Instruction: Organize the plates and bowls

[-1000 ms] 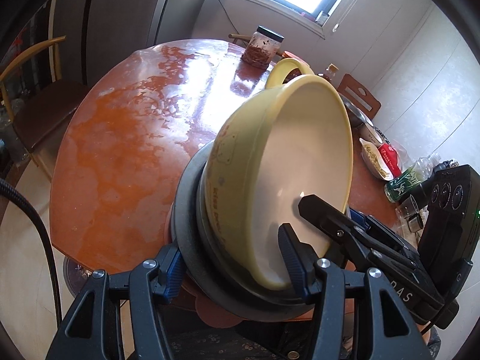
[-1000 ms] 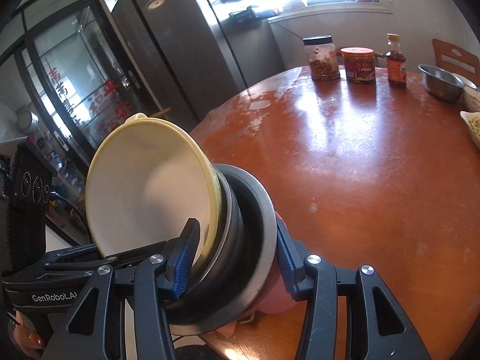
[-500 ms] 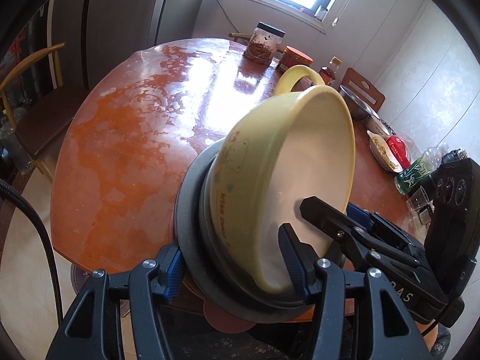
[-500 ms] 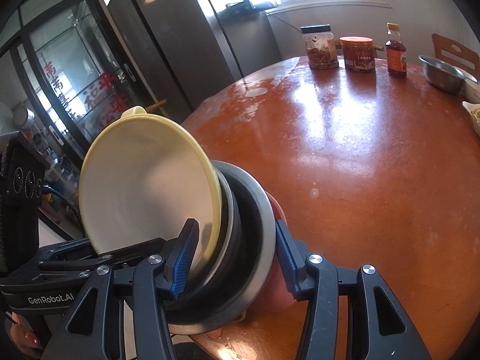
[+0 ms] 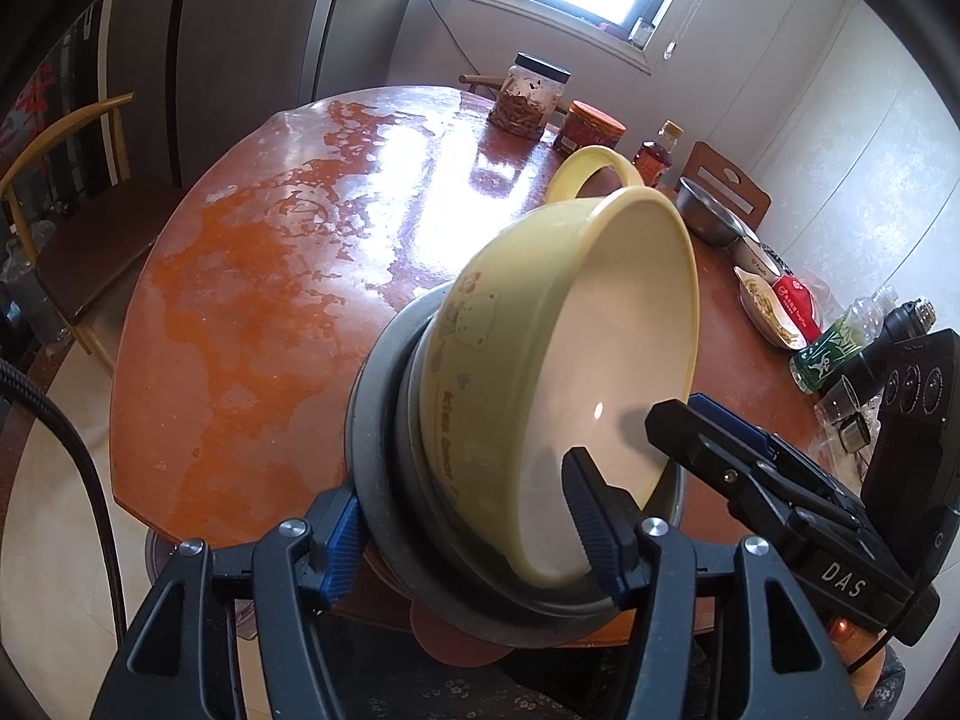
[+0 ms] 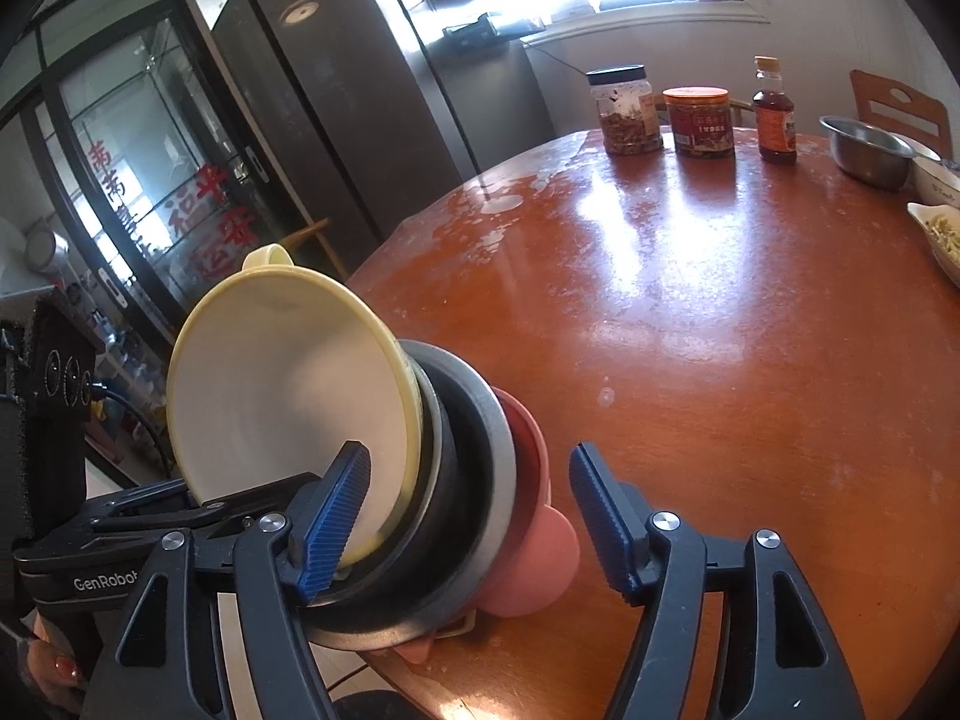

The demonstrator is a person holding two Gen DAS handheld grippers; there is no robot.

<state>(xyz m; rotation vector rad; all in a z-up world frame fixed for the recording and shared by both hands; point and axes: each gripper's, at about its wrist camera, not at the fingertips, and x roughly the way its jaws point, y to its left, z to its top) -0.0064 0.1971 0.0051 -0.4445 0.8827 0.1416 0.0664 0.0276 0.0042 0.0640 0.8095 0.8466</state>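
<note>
A tilted stack of nested dishes is held on edge over the near rim of the round wooden table [image 5: 258, 312]: a yellow bowl [image 5: 540, 330] with a handle, grey bowls [image 5: 384, 420] behind it and a pink dish [image 6: 528, 462] at the back. My left gripper [image 5: 474, 534] is shut on the stack, one finger inside the yellow bowl [image 6: 270, 372], one behind the grey bowls. My right gripper [image 6: 468, 516] stands open around the same stack; its right finger is clear of the pink dish.
Two jars [image 6: 624, 108], a sauce bottle [image 6: 774, 114], a steel bowl [image 6: 864, 150] and plates of food [image 6: 936, 234] stand at the table's far edge. A green bottle [image 5: 840, 342] and packets lie at the right. A chair [image 5: 90, 240] stands left of the table.
The right gripper's jaws have spread wider, its right finger coming off the pink dish. The stack has tilted and lifted slightly in the left gripper.
</note>
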